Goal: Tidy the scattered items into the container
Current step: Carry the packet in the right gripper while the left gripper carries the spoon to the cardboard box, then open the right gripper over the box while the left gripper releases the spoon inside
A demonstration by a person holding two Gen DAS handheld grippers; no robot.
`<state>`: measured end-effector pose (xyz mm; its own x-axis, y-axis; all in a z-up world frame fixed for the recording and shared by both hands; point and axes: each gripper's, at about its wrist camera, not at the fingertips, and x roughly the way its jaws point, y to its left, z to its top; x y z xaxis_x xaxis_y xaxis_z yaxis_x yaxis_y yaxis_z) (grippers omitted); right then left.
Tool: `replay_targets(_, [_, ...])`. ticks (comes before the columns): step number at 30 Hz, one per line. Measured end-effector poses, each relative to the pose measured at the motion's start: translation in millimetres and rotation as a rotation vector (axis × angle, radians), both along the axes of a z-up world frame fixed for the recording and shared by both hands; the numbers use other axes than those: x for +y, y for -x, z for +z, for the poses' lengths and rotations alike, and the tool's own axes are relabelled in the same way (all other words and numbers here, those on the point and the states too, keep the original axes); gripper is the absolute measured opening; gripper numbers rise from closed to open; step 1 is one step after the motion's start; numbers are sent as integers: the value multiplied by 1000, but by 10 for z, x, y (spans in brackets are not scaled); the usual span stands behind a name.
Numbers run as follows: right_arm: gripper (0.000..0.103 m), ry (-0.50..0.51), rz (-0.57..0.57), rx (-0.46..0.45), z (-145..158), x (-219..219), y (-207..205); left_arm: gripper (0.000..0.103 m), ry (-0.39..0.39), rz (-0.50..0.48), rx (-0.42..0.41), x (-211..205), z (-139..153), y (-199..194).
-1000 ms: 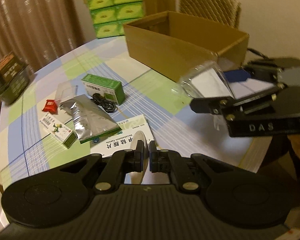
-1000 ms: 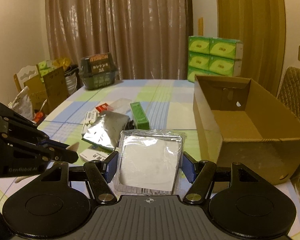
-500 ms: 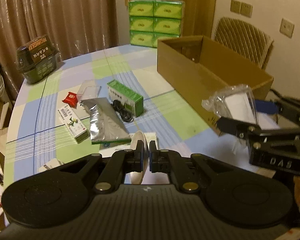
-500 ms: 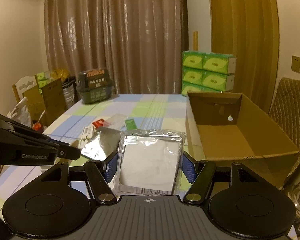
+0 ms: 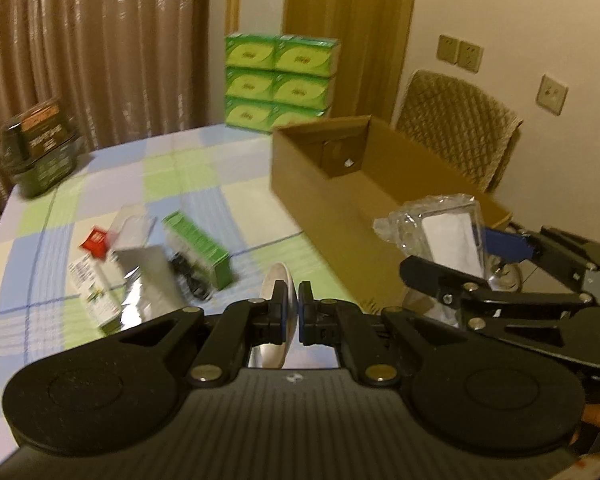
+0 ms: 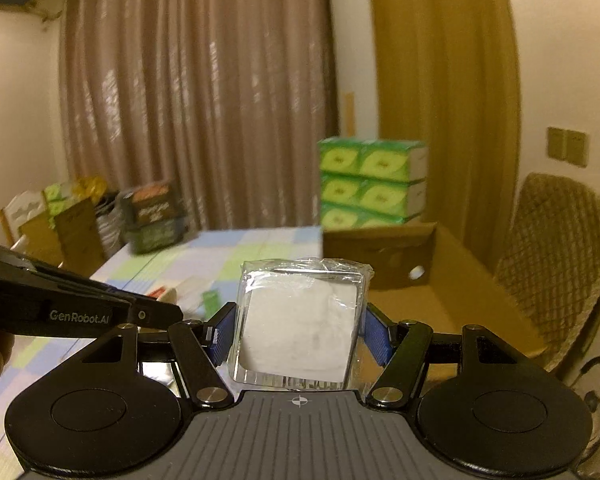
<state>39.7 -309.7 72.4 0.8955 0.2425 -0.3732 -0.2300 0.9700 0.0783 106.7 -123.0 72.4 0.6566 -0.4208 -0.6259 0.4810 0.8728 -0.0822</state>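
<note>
Above the cardboard box (image 6: 440, 280) rim, right gripper (image 6: 300, 330) clamps clear packet (image 6: 300, 320); left gripper (image 5: 293, 312) pinches disc (image 5: 275, 284)

Both wrist views sit raised above the near table (image 5: 204, 164) edge, facing far; both share the cardboard box (image 5: 340, 196) (image 6: 452, 280) and green cartons (image 5: 280, 80) (image 6: 370, 182).

A home dining room: a checked-cloth bench (image 5: 204, 168), with floor-length curtains (image 6: 196, 100) behind it, a quilted chair (image 5: 460, 128) and wall sockets (image 5: 460, 50) beside it.
</note>
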Motion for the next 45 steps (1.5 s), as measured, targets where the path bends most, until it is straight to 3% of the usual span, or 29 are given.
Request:
replay_targets(12, [63, -11, -161, 2, 60, -827, -542, 2, 177, -124, 7, -840, 316, -458])
replay_targets(21, [63, -7, -200, 41, -97, -1106, -830, 2, 334, -150, 78, -1380, 199, -974])
replay_targets(28, [63, 9, -171, 72, -244, -1127, -1037, 2, 423, -130, 115, -1576, 26, -1319])
replay_targets(30, [63, 18, -161, 83, -300, -1113, -1092, 21, 420, -101, 131, -1572, -24, -1398])
replay_targets(31, [63, 21, -158, 91, -329, -1103, -1109, 38, 419, -91, 140, -1562, -49, -1429])
replay_targets(40, [63, 48, -102, 160, -526, -1014, -1201, 43, 315, -21, 114, -1146, -185, -1336])
replay_targets(42, [69, 62, -84, 148, -533, -968, -1194, 46, 288, -6, 109, -1041, -193, -1282])
replay_targets(43, [80, 74, -82, 133, -529, -944, -1176, 48, 277, -1, 103, -995, -190, -1251])
replay_targets(45, [84, 81, -81, 112, -513, -916, -1131, 54, 252, 8, 82, -902, -175, -1178])
